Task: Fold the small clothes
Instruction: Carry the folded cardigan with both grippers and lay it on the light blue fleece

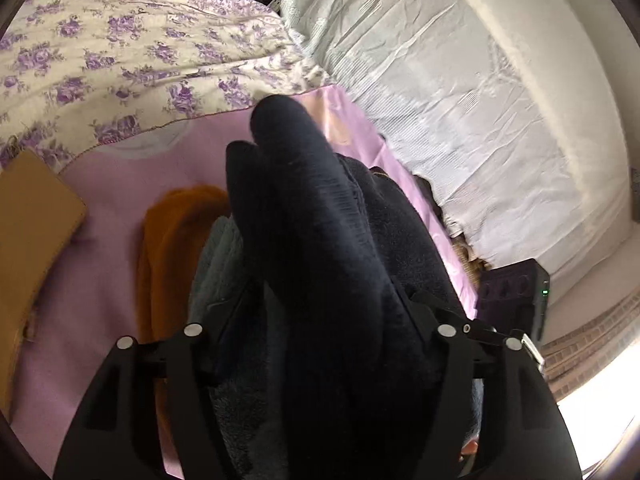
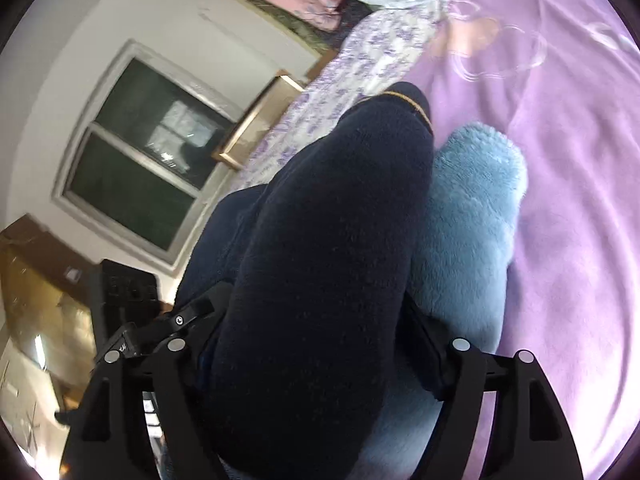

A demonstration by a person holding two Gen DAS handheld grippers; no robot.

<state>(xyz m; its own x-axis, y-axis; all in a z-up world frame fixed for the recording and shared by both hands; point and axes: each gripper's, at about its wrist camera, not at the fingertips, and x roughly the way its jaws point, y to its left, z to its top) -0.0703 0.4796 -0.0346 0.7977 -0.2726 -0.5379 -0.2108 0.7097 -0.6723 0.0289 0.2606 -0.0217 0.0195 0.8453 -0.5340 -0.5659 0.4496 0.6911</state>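
The lilac bedsheet [image 1: 120, 208] fills the scene, spread wide under everything in both wrist views. Along its far edge lies a floral quilt [image 1: 132, 52], white with purple blooms, and beyond that a pale crumpled cover [image 1: 460, 80] runs up the right of the left wrist view.

Front and centre sits the dark navy fleece garment [image 1: 320, 240] — bunched thick and held up off the sheet, it swallows the middle of both cameras. In the right wrist view it shows a thin yellow trim near its far end.

The left gripper [image 1: 320, 312] is clamped onto that navy fleece; the cloth bulges out between its black arms and hides the tips. The right gripper [image 2: 320, 320] has the same garment pinched too, with the fabric packed between its fingers.

Beside the navy bundle, a fluffy light-blue garment [image 2: 468, 220] rests on the sheet, touching the navy fleece on its right side. In the left wrist view an orange-brown fleece piece [image 1: 172, 240] lies just left of the bundle, and a tan cardboard piece [image 1: 36, 216] sits at the sheet's left edge.
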